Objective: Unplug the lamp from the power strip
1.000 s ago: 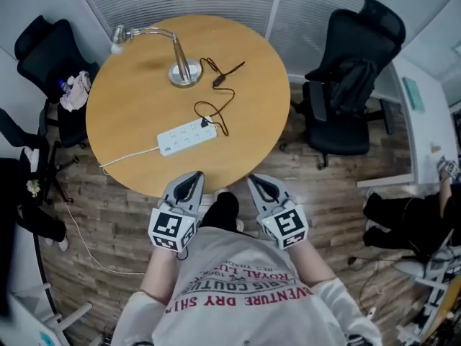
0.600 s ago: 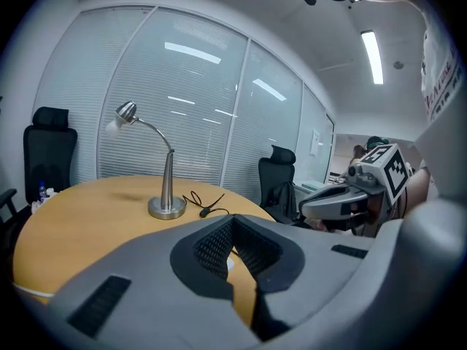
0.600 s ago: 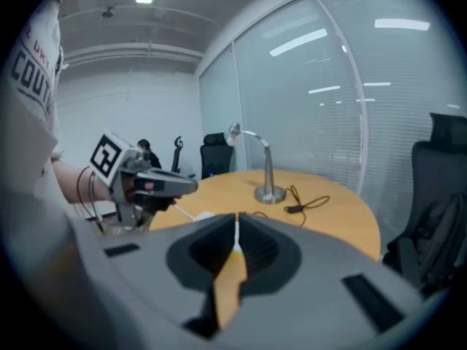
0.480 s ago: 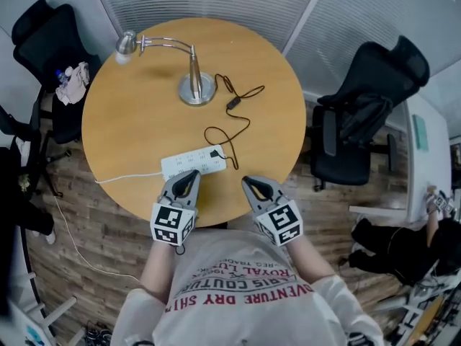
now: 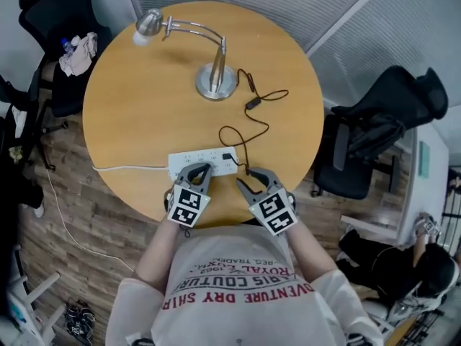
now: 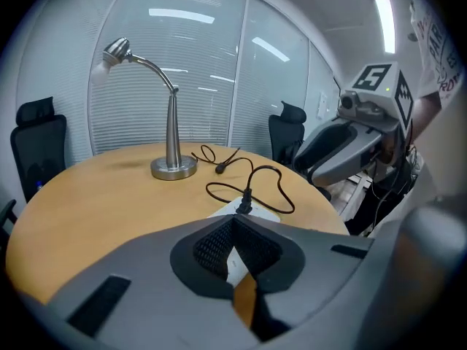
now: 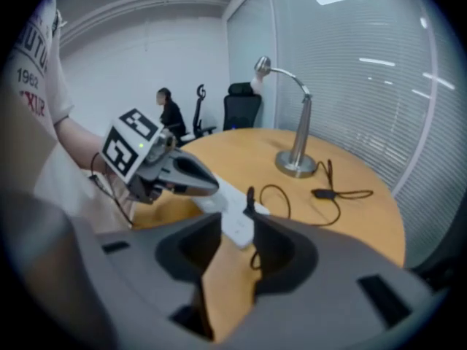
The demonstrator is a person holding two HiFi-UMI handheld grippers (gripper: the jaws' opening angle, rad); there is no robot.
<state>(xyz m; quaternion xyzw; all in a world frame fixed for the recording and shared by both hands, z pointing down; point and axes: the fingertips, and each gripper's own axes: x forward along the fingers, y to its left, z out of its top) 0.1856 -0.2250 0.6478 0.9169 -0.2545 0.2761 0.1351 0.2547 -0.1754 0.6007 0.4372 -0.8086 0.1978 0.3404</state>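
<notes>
The silver gooseneck lamp (image 5: 215, 78) stands at the far side of the round wooden table (image 5: 137, 114). Its black cord (image 5: 253, 104) loops back to a black plug (image 5: 227, 157) seated in the right end of the white power strip (image 5: 204, 164) near the table's front edge. My left gripper (image 5: 201, 169) hovers over the strip's front edge, jaws together and empty. My right gripper (image 5: 251, 178) is just right of the plug, its jaws opening with nothing between them. In the right gripper view the plug (image 7: 250, 195) and strip (image 7: 235, 223) lie just beyond the right gripper (image 7: 238, 226).
Black office chairs stand to the right (image 5: 382, 132) and at the upper left (image 5: 50, 13), the latter with a cloth (image 5: 78, 52) on it. The strip's white cable (image 5: 122, 168) runs off the table's left edge to the floor. A person (image 7: 169, 111) sits in the background.
Both grippers have moved forward from in front of the table to over the power strip. The right gripper's jaws have spread apart. The left jaws stay together.
</notes>
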